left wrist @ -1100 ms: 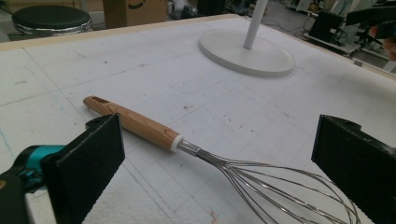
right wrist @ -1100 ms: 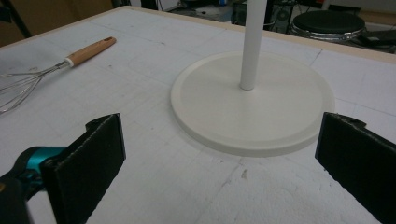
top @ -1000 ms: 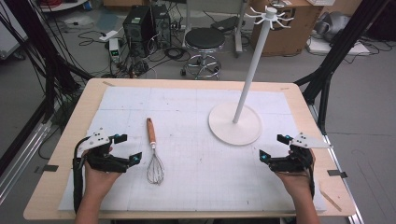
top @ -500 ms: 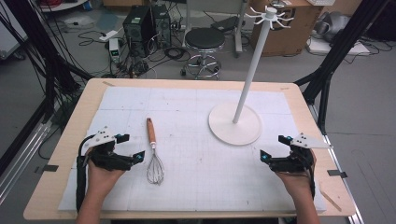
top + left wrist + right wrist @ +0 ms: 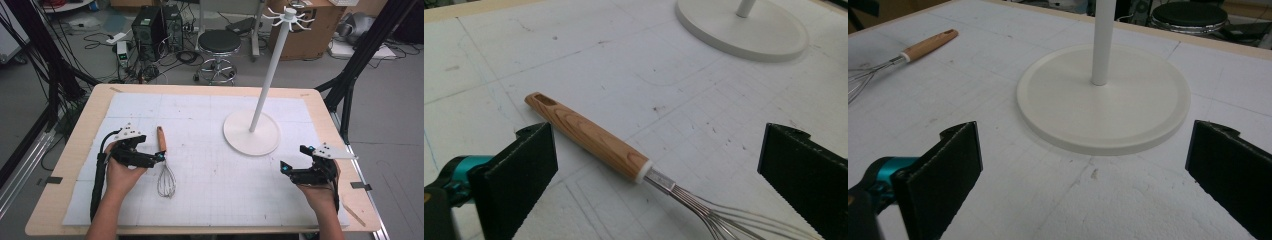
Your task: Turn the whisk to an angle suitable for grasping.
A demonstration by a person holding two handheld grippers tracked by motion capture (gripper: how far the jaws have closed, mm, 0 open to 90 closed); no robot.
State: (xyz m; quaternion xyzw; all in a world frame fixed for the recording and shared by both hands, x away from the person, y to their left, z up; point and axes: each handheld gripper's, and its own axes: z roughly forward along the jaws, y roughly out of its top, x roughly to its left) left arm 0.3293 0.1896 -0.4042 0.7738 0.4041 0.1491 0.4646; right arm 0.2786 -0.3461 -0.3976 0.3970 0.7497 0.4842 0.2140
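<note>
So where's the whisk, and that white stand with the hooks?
whisk [image 5: 589, 136]: left gripper view, on the middle of its wooden handle.
white stand [image 5: 251, 135]: high view, on its round base, beside the pole.

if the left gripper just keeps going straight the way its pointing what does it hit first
Most likely the whisk: its wooden handle lies across the mat between the open jaws of the left gripper, just ahead. The white stand's base sits well beyond. Exact depth is hard to judge.
</note>
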